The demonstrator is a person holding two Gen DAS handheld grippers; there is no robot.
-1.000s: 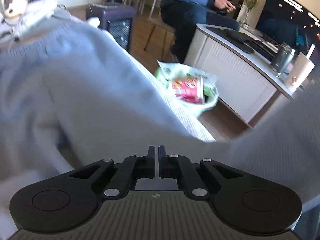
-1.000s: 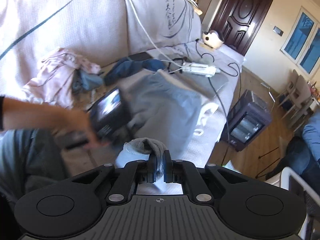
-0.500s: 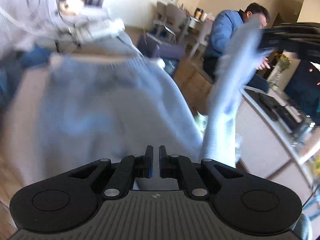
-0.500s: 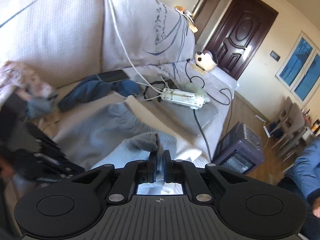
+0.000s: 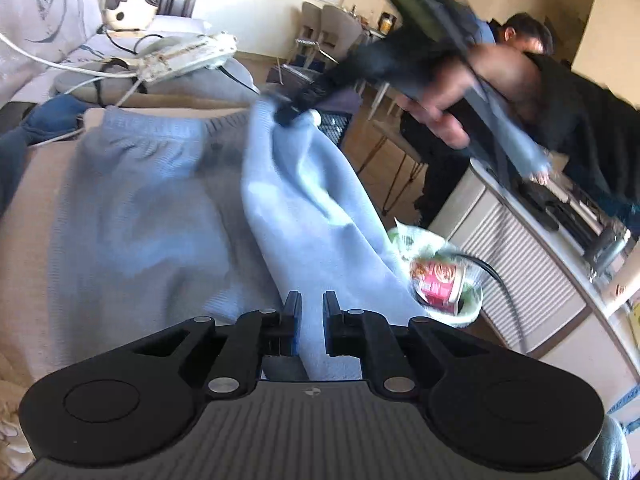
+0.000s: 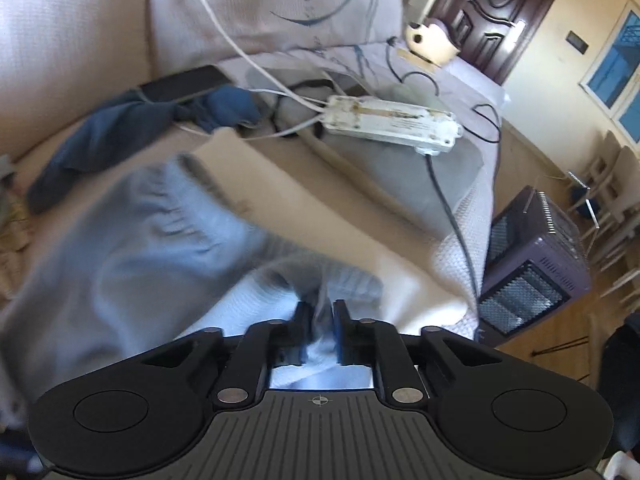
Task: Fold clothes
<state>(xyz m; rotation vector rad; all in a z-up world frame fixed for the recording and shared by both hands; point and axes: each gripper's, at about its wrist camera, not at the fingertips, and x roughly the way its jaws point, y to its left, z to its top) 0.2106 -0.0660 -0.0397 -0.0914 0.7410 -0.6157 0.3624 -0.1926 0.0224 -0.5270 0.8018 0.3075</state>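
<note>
The light blue sweatpants [image 5: 132,208] were spread on the beige sofa seat [image 6: 328,196], the ribbed waistband toward the backrest. One leg [image 5: 312,208] was lifted off the garment and stretched between the two claws. In the left wrist view, the left claw [image 5: 307,312] was seen with its fingers slightly apart and cloth running through the gap; whether the cloth was actually pinched could not be judged. The far end of the leg was clamped in the right claw [image 5: 294,114], blurred above the waistband. In the right wrist view, the right claw [image 6: 319,322] was closed on a bunched fold, apparently the grey cuff [image 6: 344,280]. Beyond the waistband a dark blue garment [image 6: 120,128] lay crumpled, and a white power strip [image 6: 390,122] with cables rested on a grey cushion. A purple heater [image 6: 532,268] stood on the floor beside the sofa
</note>
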